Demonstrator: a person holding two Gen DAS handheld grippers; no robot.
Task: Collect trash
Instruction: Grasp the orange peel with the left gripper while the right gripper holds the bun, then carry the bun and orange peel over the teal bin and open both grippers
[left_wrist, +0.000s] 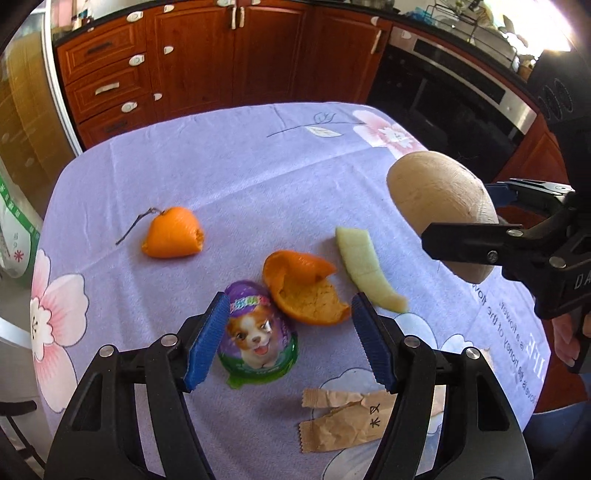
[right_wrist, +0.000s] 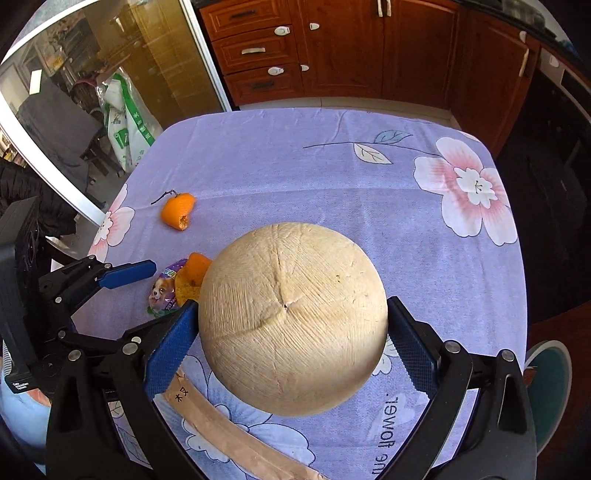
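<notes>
Right tongs (right_wrist: 291, 332): clamped on the husked coconut (right_wrist: 291, 317), one blue pad on each flank, holding it clear of the bench (right_wrist: 295, 166) at the lower middle of the right wrist view.
Left tongs (left_wrist: 288, 339): standing wide with nothing between the pads, hovering over the litter at the lower middle of the left wrist view.
Trash on the bench: purple puppy wrapper (left_wrist: 256, 338) just inside the left pad; broken orange peel cup (left_wrist: 306, 291) touching the wrapper's upper right; pale melon rind (left_wrist: 365, 269) just right of the peel; second orange peel with stem (left_wrist: 171, 232) well apart at middle left; crumpled brown paper sleeve (left_wrist: 343, 417) at the bottom.
Step in hand, as I judge it: carry the coconut off while the left tongs pick the next piece.
Doing it well: keep the coconut's widest girth between the pads, since a round shell may roll out; lower the left tongs straight over the wrapper, straddling its narrow width, and close only once the pads reach the cloth.
Risk: catching the tablecloth (left_wrist: 221, 166) along with the thin wrapper.
</notes>
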